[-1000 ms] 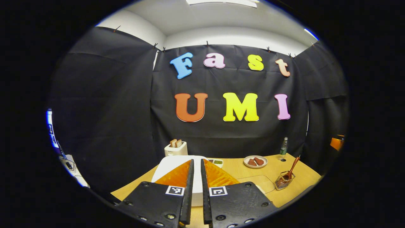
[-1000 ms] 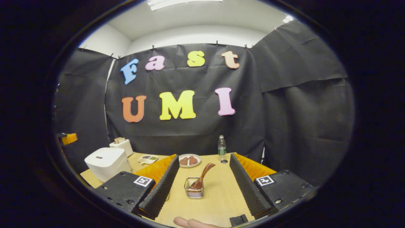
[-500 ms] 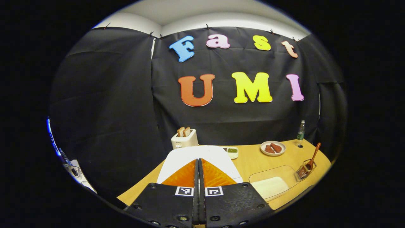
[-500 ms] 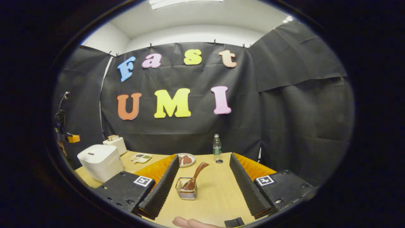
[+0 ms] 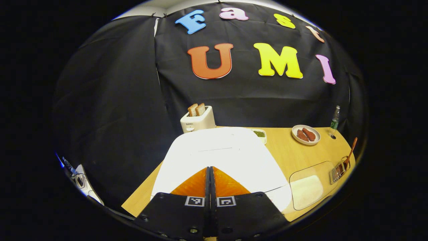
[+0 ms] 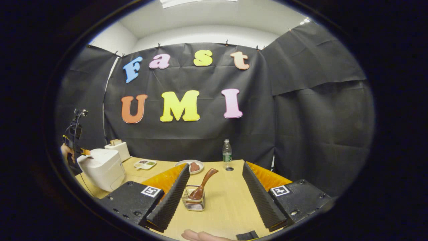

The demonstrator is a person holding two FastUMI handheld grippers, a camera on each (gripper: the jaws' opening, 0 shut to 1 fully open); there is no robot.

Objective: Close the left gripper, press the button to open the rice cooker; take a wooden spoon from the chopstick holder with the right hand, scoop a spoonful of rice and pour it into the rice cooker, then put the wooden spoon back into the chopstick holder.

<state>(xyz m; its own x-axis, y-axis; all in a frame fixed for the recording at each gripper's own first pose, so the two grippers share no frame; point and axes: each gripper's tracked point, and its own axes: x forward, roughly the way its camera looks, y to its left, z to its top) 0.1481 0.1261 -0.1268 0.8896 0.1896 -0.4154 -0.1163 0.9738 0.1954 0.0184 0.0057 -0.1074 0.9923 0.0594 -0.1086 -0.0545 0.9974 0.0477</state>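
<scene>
The white rice cooker (image 5: 217, 150) has its lid down. My left gripper (image 5: 210, 168) is shut with nothing between its orange fingers, and its tips are low over the front of the lid. Whether they touch it I cannot tell. In the right gripper view the rice cooker (image 6: 100, 167) stands at the far left, with the left gripper (image 6: 83, 152) and a hand just behind it. The wooden spoon (image 6: 202, 183) leans in the wire chopstick holder (image 6: 193, 202). My right gripper (image 6: 215, 166) is open, short of the holder. A clear container of rice (image 5: 306, 187) lies right of the cooker.
A toaster (image 5: 197, 119) with two slices stands behind the cooker. A small sauce tray (image 5: 259, 133), a plate of brown food (image 5: 305, 134) and a water bottle (image 5: 334, 117) sit along the back of the wooden table (image 6: 227, 207). A fingertip (image 6: 200, 236) shows at the bottom.
The left gripper went from slightly open to shut and dropped forward onto the cooker's lid. The right gripper stayed open and drifted a little, so the holder sits more to its left.
</scene>
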